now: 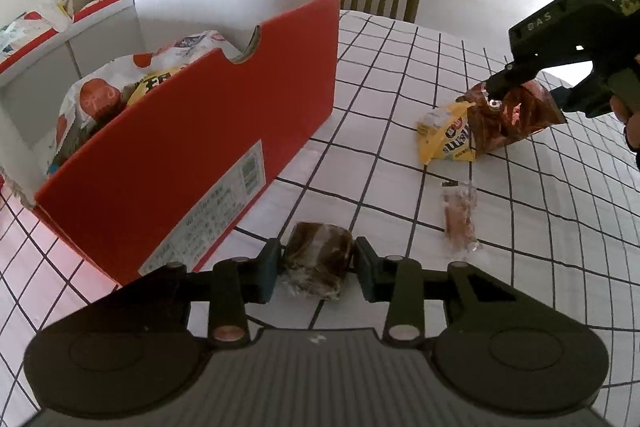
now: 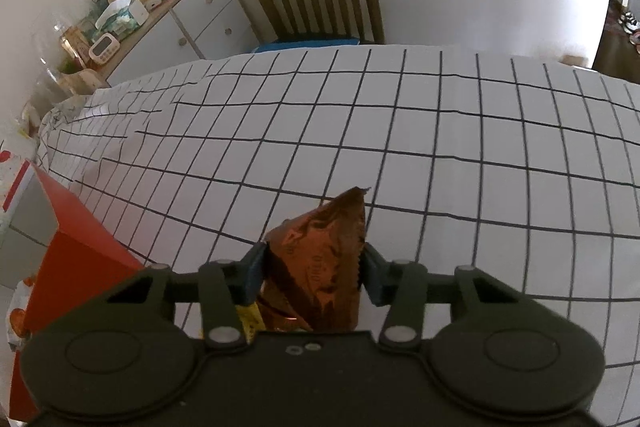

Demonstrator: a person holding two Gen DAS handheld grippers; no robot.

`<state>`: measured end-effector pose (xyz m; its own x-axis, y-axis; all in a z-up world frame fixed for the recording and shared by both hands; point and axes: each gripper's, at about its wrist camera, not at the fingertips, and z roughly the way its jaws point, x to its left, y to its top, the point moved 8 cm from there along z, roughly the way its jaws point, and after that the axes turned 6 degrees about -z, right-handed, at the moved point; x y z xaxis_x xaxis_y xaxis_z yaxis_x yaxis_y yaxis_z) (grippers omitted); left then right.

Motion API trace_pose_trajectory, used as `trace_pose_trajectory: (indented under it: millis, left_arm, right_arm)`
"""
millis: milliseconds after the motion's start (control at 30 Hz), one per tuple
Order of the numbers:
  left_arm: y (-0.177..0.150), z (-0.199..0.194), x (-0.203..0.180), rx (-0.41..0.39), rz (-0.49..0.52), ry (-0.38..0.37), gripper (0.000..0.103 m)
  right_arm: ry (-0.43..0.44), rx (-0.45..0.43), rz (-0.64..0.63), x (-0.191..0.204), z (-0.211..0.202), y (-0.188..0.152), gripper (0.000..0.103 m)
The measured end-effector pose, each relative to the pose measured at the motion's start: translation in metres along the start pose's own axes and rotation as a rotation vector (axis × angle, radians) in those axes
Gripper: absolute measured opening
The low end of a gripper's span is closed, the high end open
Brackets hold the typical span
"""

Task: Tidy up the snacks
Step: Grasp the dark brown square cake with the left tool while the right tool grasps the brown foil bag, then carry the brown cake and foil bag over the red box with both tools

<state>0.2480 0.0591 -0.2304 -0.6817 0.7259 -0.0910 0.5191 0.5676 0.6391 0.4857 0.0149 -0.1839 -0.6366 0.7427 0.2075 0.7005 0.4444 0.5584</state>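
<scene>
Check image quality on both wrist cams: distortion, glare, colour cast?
Left wrist: strong fisheye bending of the tablecloth grid; red box throws a pink cast on the cloth beside it; left claw sharp. Right wrist: same barrel warp, dark corner vignette, specular glints on the brown foil bag in the right claw; sideboard clutter soft.

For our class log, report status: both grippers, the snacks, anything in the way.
Left gripper shut on brown cake. Right gripper shut on brown bag. Yellow packet and clear packet loose on table. Red box open, path clear.
</scene>
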Motion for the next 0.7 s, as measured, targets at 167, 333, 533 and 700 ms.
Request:
trace_pose_trajectory:
  millis: [167,333,533,700]
  left_arm:
    - [-0.004,-0.007,-0.001,0.013,0.003,-0.014,0.038]
    - [-0.007,-0.018,-0.004,0.025,0.005,-0.041,0.038]
    - [-0.007,-0.039,-0.008,0.033,0.009,-0.094,0.038]
    - [-0.005,-0.06,-0.01,0.04,0.02,-0.143,0.038]
  right_arm:
    - [-0.01,-0.011,0.012,-0.005,-0.014,-0.006,0.042]
    - [-0.029,-0.026,0.001,-0.008,-0.036,-0.016,0.041]
    - [-0.032,-0.05,0.015,-0.009,-0.071,-0.026,0.041]
    - [-0.027,-0.079,-0.007,0.002,-0.101,-0.034,0.041]
